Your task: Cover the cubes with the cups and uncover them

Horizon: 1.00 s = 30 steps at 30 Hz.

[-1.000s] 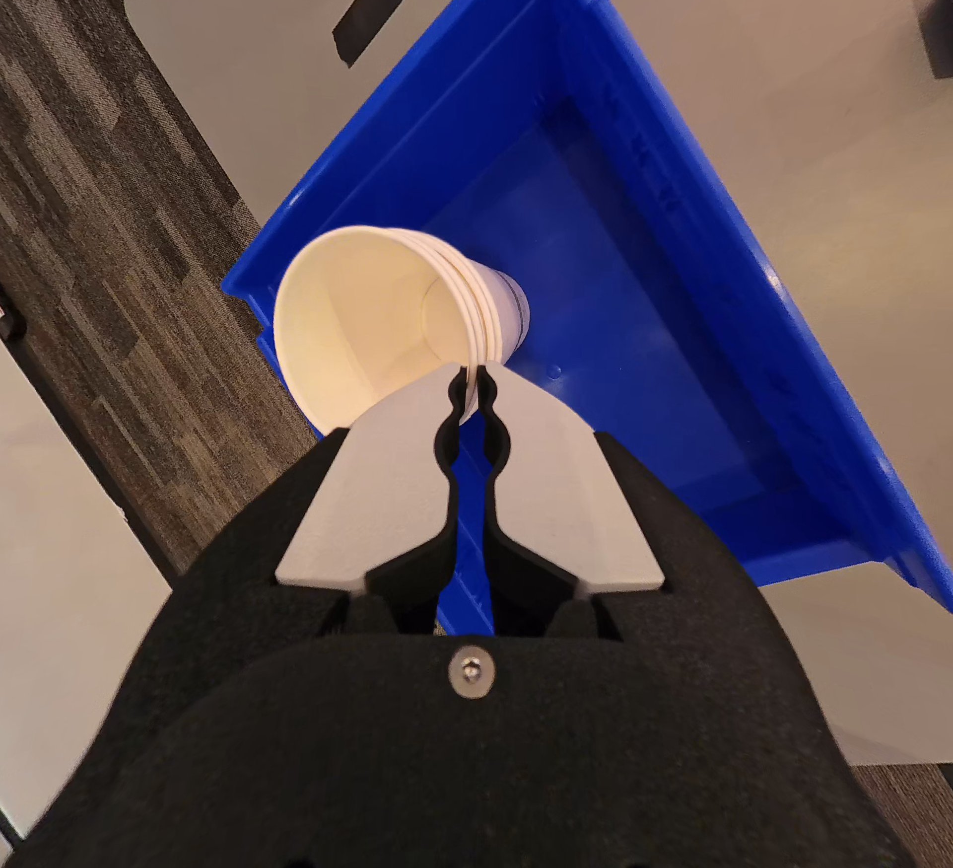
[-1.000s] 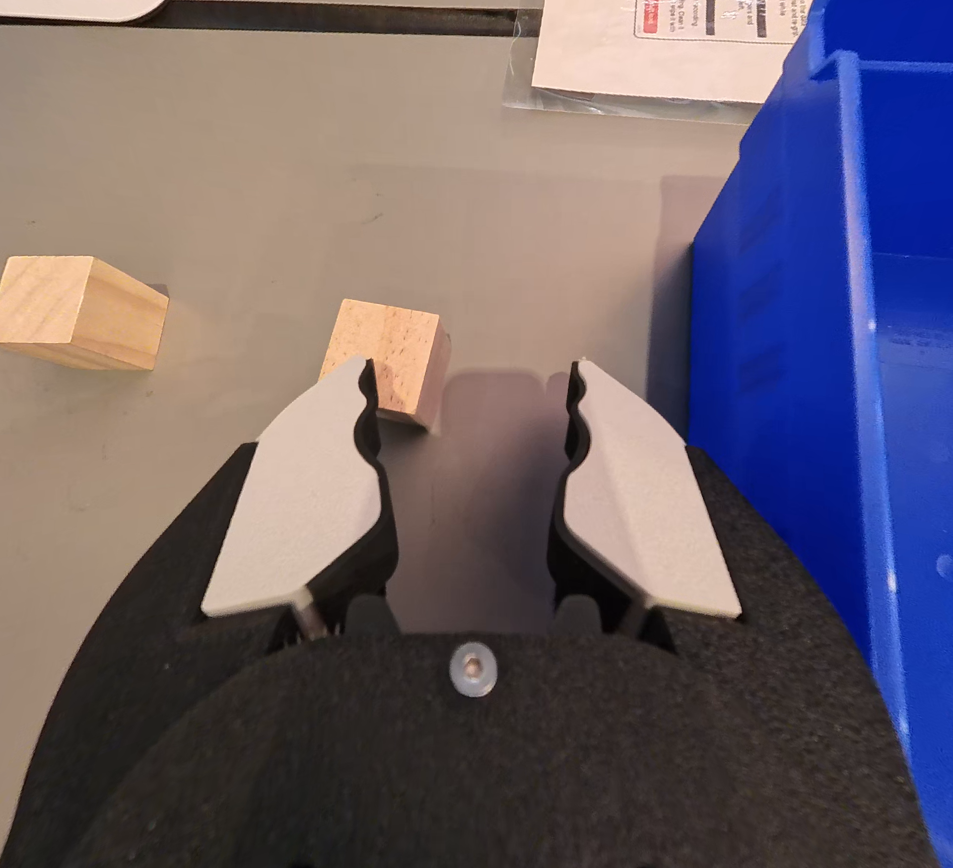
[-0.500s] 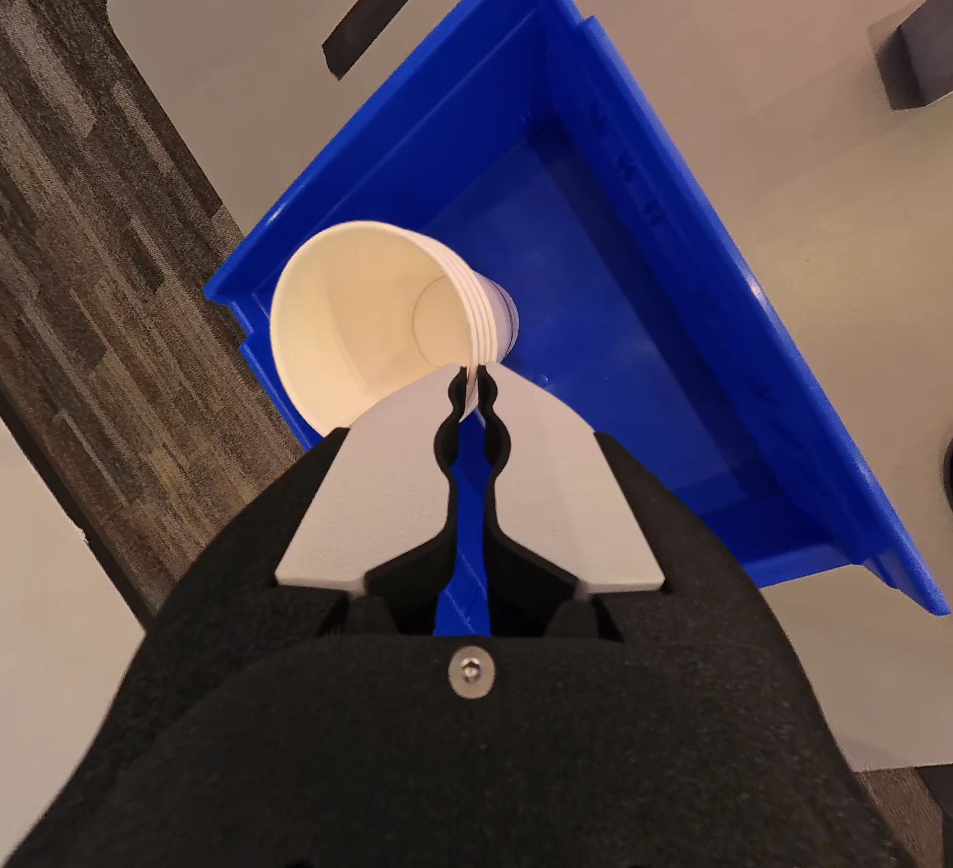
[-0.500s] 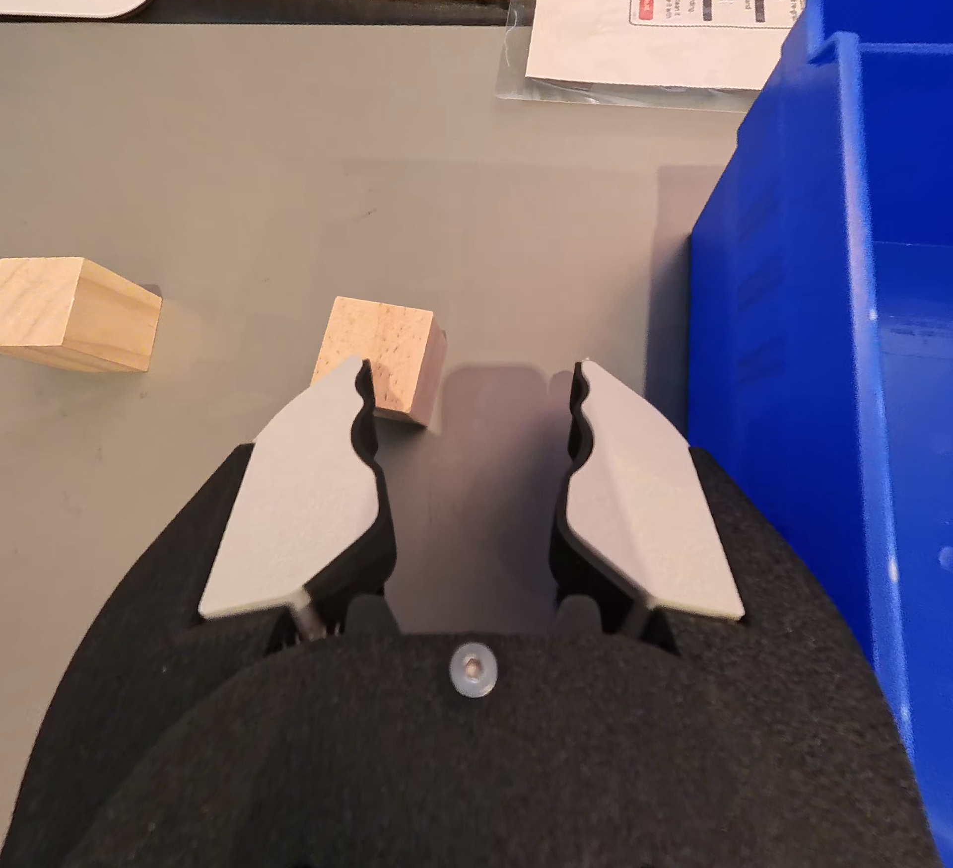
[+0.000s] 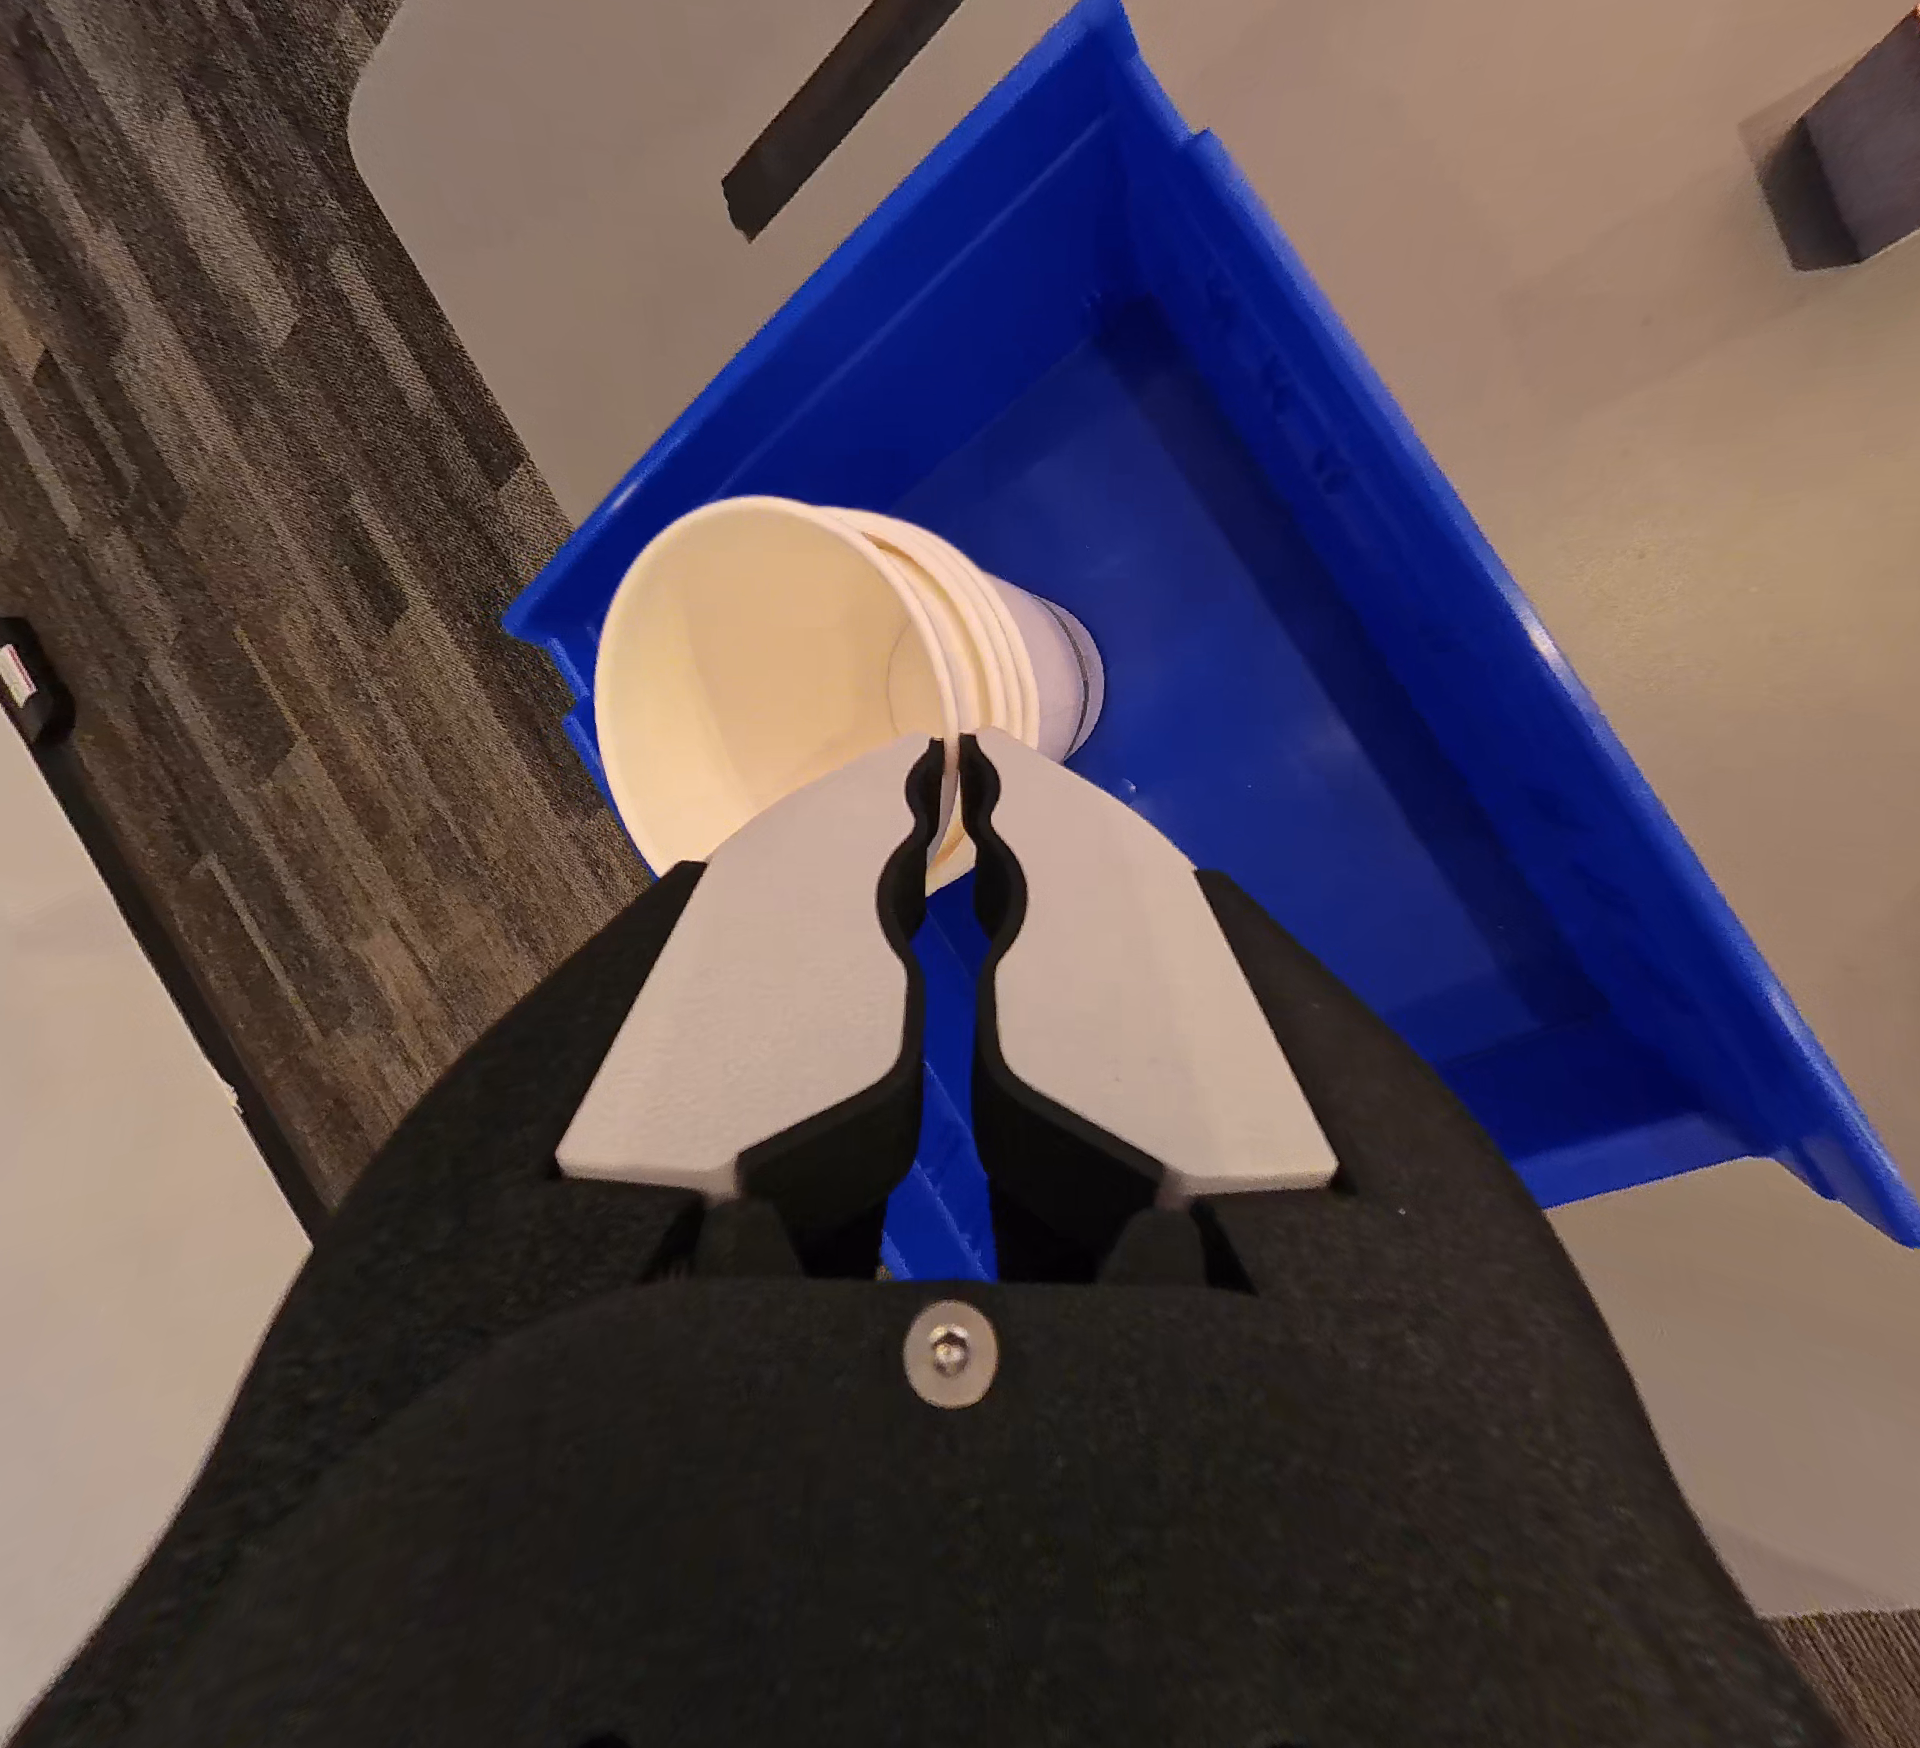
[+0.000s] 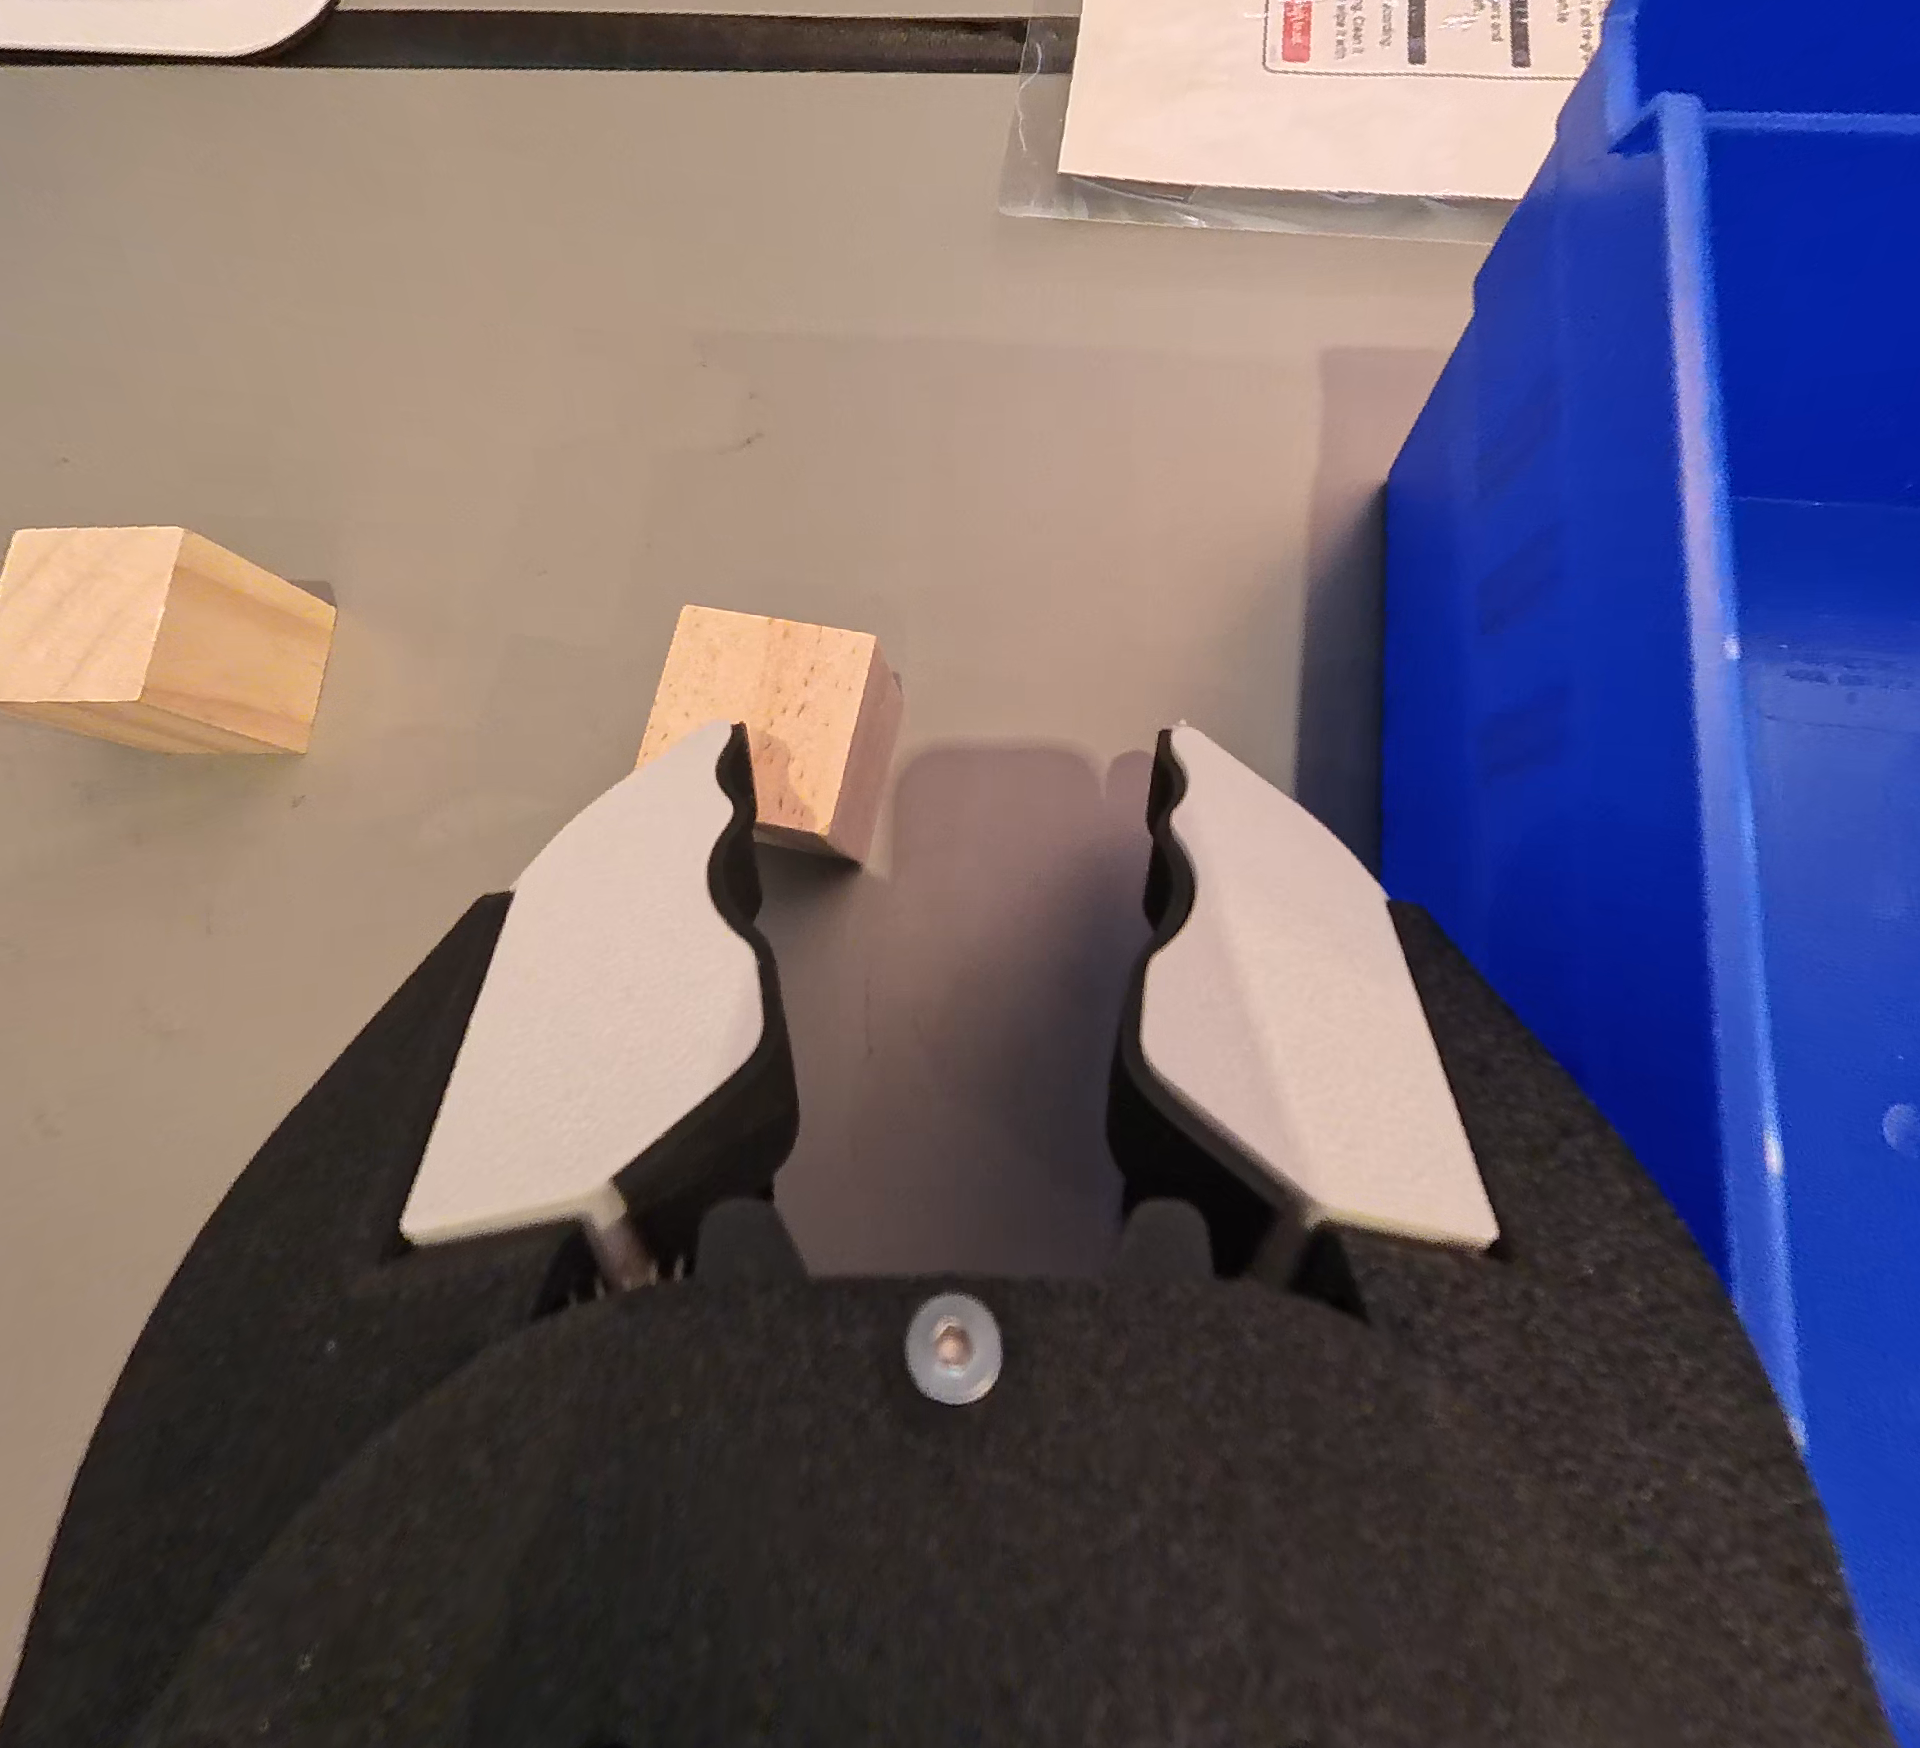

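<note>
The left gripper [image 5: 953, 742] is clamped on the rim of a stack of paper cups [image 5: 831, 680], held tilted over the blue bin [image 5: 1351, 659] (its visible floor is bare). The right gripper [image 6: 951, 742] hovers with fingers spread above the table [image 6: 623, 348], beside the bin, with two wooden cubes nearby: one [image 6: 800, 742] just beyond its left finger, another [image 6: 156, 638] farther left.

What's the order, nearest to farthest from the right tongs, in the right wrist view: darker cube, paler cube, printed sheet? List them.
1. Darker cube, just ahead, slightly left.
2. Paler cube, farther left.
3. Printed sheet, far back right.
</note>
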Tool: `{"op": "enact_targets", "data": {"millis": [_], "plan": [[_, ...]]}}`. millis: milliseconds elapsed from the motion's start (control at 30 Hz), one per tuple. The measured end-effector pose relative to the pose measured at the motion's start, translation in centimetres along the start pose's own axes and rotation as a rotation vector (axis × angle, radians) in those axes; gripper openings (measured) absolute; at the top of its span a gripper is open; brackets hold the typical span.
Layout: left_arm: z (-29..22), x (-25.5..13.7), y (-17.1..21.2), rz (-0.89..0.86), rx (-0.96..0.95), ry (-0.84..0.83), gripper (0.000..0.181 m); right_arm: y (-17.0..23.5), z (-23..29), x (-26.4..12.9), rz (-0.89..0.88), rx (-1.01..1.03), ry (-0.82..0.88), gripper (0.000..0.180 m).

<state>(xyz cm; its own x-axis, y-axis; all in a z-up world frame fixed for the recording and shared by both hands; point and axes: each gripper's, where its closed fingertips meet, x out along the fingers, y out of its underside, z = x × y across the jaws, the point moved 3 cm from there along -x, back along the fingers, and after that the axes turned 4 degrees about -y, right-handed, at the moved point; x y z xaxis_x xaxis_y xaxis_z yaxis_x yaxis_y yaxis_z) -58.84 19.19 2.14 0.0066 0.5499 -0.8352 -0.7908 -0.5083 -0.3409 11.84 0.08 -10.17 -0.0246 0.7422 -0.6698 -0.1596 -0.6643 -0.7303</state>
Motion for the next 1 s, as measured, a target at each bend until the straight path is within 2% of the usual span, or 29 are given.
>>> {"op": "enact_targets", "data": {"millis": [400,600,833,1000], "plan": [[0.8,-2.7,-0.7,0.004,0.067,-0.101,0.003,-0.1,0.0,-0.1,-0.011,0.005,-0.008,0.072],[1.6,-5.7,-1.6,-0.043,0.060,-0.138,0.003,-0.3,0.1,-0.2,-0.023,0.012,-0.015,0.072],[2.0,-11.1,-3.7,-0.187,0.051,-0.191,0.003,-0.6,0.1,-0.4,-0.040,0.010,-0.012,0.072],[0.3,-15.4,-6.5,-0.349,0.030,-0.164,0.003,-1.0,0.1,-0.8,-0.067,0.008,-0.009,0.071]]}}
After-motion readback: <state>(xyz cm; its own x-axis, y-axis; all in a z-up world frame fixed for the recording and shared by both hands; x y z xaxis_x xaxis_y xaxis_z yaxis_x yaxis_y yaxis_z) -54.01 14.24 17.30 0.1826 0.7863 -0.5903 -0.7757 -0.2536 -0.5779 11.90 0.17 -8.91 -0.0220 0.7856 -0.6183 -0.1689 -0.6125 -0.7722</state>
